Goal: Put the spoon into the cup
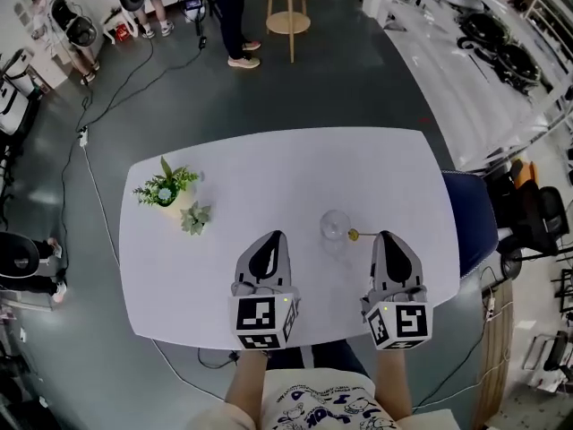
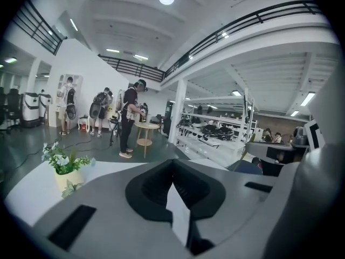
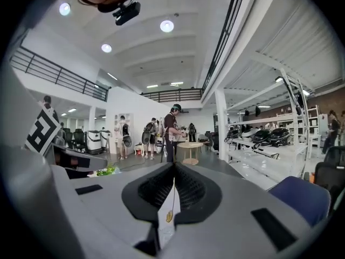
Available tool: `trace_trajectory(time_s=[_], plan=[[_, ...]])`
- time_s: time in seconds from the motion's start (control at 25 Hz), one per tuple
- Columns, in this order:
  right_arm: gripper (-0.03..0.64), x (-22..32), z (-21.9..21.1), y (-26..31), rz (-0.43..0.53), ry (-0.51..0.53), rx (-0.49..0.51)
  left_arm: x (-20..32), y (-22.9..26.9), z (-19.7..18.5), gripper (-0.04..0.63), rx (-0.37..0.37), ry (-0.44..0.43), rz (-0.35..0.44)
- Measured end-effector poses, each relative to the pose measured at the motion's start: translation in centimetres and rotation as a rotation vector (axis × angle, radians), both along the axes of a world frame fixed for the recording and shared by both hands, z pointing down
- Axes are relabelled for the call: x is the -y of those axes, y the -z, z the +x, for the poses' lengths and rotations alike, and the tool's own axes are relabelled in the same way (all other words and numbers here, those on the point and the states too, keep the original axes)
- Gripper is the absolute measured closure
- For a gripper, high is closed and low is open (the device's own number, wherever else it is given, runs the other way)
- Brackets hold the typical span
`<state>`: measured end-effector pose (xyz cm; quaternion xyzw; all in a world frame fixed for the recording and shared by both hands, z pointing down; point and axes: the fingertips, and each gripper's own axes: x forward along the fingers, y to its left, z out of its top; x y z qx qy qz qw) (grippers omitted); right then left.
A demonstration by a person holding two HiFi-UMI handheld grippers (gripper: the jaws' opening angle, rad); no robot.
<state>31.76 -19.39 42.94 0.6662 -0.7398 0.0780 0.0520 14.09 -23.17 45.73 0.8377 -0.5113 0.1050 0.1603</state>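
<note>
a small potted plant [image 1: 167,189] sits well left of the cup [image 1: 335,225] on the white table [image 1: 269,164]. the left gripper [image 1: 273,237], jaws pressed together on nothing, is just left of the cup. the gold spoon [image 1: 362,235] is just right of the cup, outside it, pinched in the right gripper's [image 1: 387,236] closed jaws.

The right tongs [image 3: 173,169] are seen clamped shut on a thin gold spoon [image 3: 169,216], and a few people [image 3: 171,131] can be spotted standing way behind.
</note>
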Motion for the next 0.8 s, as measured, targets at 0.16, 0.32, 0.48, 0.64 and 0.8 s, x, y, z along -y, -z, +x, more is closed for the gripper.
trace_trajectory(time_s=[0.16,0.32,0.48,0.64,0.8], plan=[[0.598,2.0,0.4,-1.3,-0.022,0.058,0.014,0.6,-0.8,0.2,0.583,0.019,0.05,-0.012],[0.598,3.5,0.6,-2.9,-0.05,0.108,0.031,1.0,-1.6,0.8,0.583,0.037,0.079,-0.022],[0.598,4.8,0.5,-5.0,-0.087,0.142,0.041,1.5,-2.7,1.2,0.583,0.047,0.097,-0.039],[0.598,6.1,0.4,-6.8,-0.123,0.169,0.062,2.3,-3.6,1.6,0.583,0.058,0.104,-0.052],[0.598,7.0,-0.1,-9.2,-0.17,0.19,0.071,2.9,-4.5,1.2,0.583,0.065,0.118,-0.064]])
